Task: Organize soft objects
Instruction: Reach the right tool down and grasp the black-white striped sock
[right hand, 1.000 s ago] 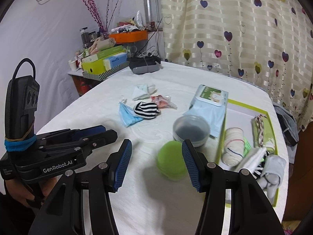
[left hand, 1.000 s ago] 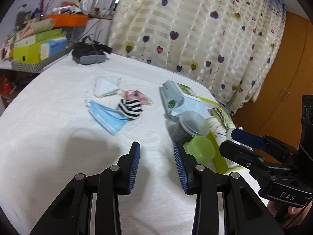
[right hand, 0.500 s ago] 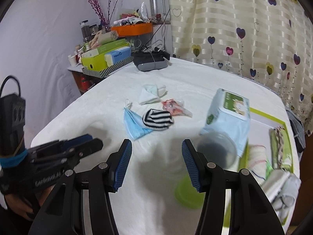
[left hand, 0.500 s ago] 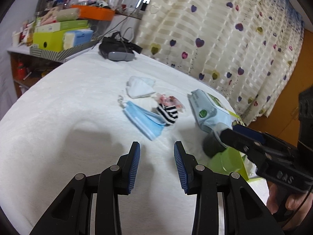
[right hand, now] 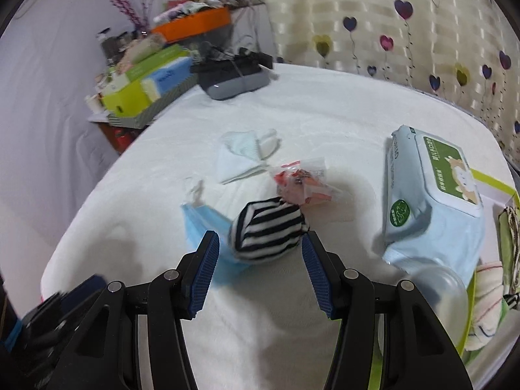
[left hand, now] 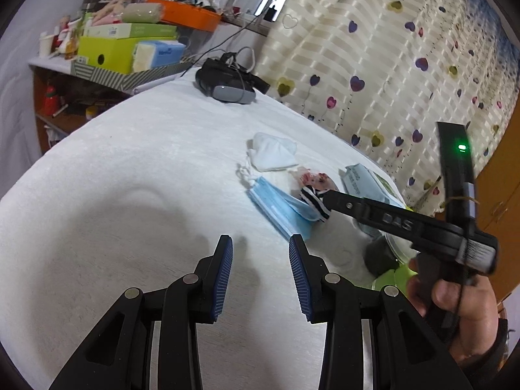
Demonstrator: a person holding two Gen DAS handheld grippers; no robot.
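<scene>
Right gripper (right hand: pixel 258 256) is lining up on the striped sock (right hand: pixel 268 229)

Sock is lying bunched on the blue mask (right hand: pixel 201 227), just ahead between wide jaws, long axis crosswise; left gripper (left hand: pixel 261 260) is hanging wide, well apart.

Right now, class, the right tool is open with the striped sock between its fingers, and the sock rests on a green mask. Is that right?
Not quite. The mask is blue, not green, as the right wrist view shows. The right tool is open, with the striped sock between its fingers.
</scene>
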